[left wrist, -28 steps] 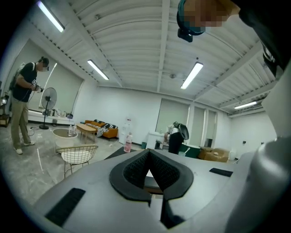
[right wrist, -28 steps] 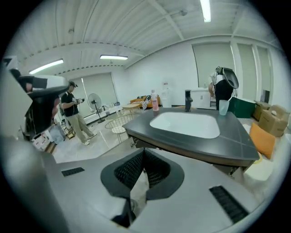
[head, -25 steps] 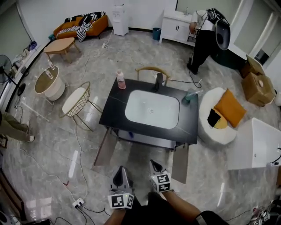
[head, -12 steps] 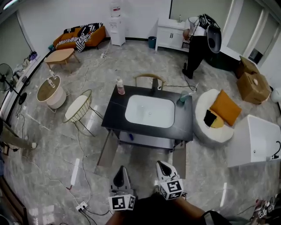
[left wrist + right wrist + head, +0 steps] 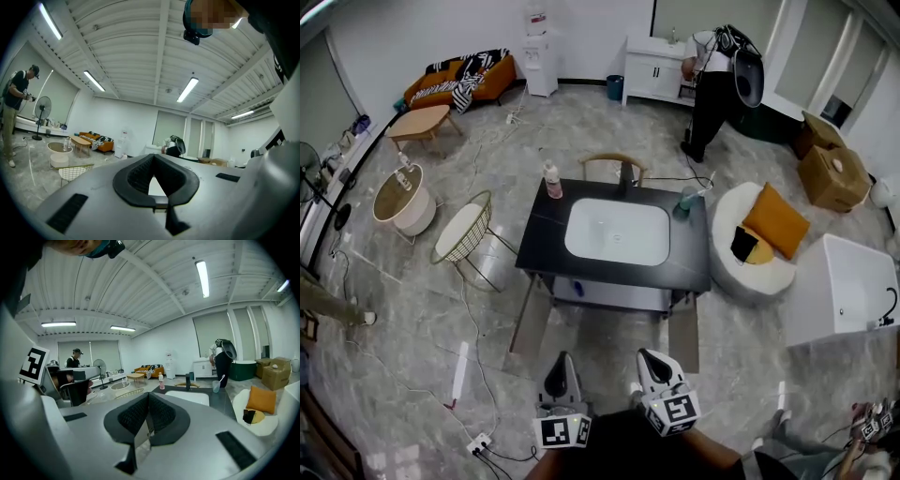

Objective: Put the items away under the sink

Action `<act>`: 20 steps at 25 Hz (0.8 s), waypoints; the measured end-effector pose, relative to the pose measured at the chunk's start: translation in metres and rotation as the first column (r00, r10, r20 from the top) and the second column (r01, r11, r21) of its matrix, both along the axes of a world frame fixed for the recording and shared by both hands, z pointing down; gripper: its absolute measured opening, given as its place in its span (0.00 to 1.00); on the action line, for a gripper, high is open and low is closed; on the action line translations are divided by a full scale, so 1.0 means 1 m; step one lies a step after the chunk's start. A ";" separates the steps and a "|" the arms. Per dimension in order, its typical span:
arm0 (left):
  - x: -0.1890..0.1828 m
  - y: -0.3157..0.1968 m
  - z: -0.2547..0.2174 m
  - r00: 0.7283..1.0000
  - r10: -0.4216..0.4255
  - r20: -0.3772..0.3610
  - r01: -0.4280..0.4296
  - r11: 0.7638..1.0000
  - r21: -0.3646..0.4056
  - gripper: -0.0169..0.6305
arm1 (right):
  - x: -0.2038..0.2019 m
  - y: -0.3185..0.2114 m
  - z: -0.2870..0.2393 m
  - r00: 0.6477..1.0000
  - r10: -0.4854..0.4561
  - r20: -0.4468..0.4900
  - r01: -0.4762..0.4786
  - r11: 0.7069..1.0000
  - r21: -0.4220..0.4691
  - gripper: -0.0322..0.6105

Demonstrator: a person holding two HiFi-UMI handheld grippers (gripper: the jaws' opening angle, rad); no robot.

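A black counter (image 5: 544, 246) with a white basin (image 5: 617, 232) sunk into it stands in the middle of a grey marble floor (image 5: 422, 309), where cables trail to a power strip (image 5: 480, 442). Round it are a wooden chair (image 5: 612, 161), a wire-sided stool (image 5: 461, 234), a round table (image 5: 405, 192), an orange sofa (image 5: 459, 80), a water dispenser (image 5: 540, 49), a white cabinet (image 5: 654, 70) with a person (image 5: 712, 84) bent beside it, cardboard boxes (image 5: 832, 173), a white pouf (image 5: 750, 267) bearing an orange cushion (image 5: 780, 221), and a white tub (image 5: 848, 291).

The only print is the square black-and-white markers on the gripper cubes; the bottle's label is too small to read.

The pink bottle (image 5: 551, 180) stands upright at the counter's far left corner, and the teal cup (image 5: 687, 199) at the far right corner, with a thin stick (perhaps a toothbrush) leaning in it. The tap (image 5: 626, 174) is between them. Below the counter both doors (image 5: 530, 314) are swung open, showing the shelf (image 5: 619, 295) with a small blue thing on it.

The left gripper (image 5: 560, 380) and the right gripper (image 5: 654, 370) are held side by side at the near edge, well short of the counter. Each has its jaws pressed together with nothing between them.
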State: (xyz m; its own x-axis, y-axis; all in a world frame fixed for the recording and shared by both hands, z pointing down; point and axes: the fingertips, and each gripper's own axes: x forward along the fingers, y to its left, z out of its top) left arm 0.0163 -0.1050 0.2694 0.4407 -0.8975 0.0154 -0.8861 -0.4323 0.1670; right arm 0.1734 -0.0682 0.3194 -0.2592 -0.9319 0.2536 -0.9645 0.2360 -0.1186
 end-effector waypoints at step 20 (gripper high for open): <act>-0.002 0.005 0.001 1.000 0.020 -0.010 -0.020 1.000 -0.005 0.05 | -0.005 0.004 -0.011 1.000 0.003 -0.020 -0.003 0.999 0.033 0.07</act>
